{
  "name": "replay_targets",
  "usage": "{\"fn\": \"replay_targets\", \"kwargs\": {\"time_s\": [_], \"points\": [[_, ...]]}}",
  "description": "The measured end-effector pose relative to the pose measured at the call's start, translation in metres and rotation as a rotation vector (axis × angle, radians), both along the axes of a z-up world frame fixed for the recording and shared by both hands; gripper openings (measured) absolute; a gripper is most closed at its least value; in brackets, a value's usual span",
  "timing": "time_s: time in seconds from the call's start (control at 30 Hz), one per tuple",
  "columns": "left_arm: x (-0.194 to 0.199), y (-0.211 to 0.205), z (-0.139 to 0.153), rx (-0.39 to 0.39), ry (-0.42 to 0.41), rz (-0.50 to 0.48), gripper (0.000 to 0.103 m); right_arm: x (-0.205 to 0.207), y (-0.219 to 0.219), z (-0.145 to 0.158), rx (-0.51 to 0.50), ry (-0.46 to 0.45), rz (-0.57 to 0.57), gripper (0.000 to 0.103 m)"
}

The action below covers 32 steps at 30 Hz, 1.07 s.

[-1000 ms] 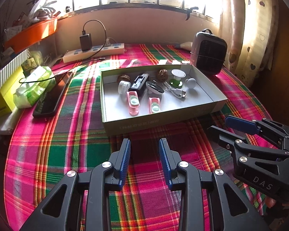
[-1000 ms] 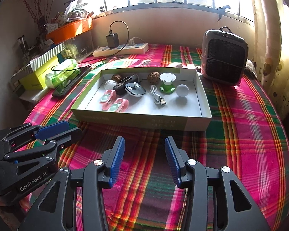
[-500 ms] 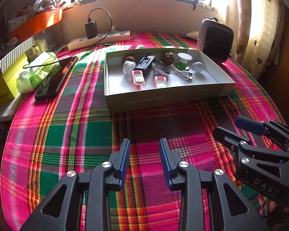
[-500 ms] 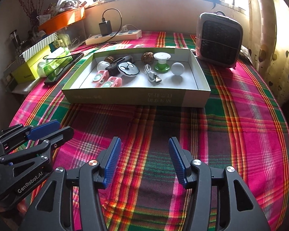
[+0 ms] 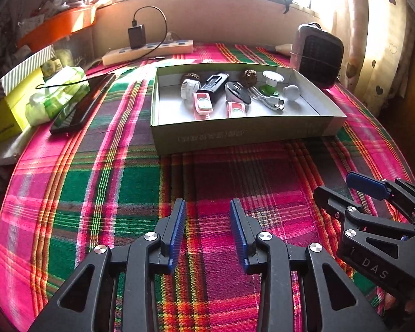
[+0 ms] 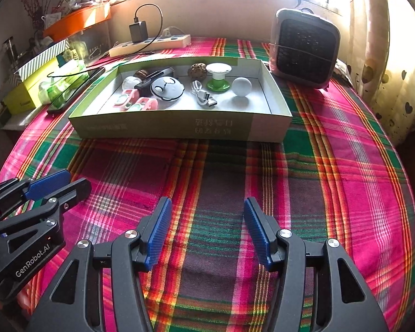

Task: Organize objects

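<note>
The shallow cardboard box (image 6: 179, 127) sits toward the far middle of the counter (image 6: 332, 166), its long axis running left to right across both views, and the small objects all lie inside it: two pink clips (image 6: 137, 104) at the left front, a white ball (image 6: 241, 86) at the right, a green-and-white spool (image 6: 218, 76) behind it, a USB cable (image 6: 203, 95) and a round black-and-white gadget (image 6: 167, 90) in the middle. From both grippers the box lies straight ahead and well apart, beyond a broad stretch of bare plaid cloth. The left gripper (image 5: 207, 232) hovers low over that cloth, its jaws opening with nothing between them; the right gripper (image 6: 206, 231) sits just beside it, its jaws opening wider and likewise empty. By my judgement the right one is better placed for the ball and spool, the left for the clips. The box's near wall stands between the grippers and the objects, so any reach must clear it from above. A dark heater (image 6: 304, 47) crowds the box's right far corner, and a phone (image 5: 83, 105) lies to the left, while the front stays open for moving.
</note>
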<state>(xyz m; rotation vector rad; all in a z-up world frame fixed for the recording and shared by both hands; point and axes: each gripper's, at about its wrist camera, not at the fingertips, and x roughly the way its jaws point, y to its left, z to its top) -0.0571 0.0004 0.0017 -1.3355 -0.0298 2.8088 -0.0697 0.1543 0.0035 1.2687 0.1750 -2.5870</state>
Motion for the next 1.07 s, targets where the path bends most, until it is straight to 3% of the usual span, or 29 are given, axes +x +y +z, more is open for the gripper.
{"fn": "replay_targets", "kwargs": {"time_s": [0.13, 0.3, 1.07], "points": [[0.0003, 0.0059, -0.0010, -0.037, 0.008, 0.004, 0.033, -0.0006, 0.0020, -0.0008, 0.001, 0.005, -0.011, 0.062], [0.0001, 0.0041, -0.0014, -0.013, 0.007, -0.002, 0.039, -0.0009, 0.0019, -0.0012, 0.003, 0.007, -0.017, 0.064], [0.0003, 0.0063, -0.0014, -0.025, 0.007, -0.003, 0.039, -0.0012, 0.0023, -0.0015, 0.003, 0.007, -0.017, 0.066]]}}
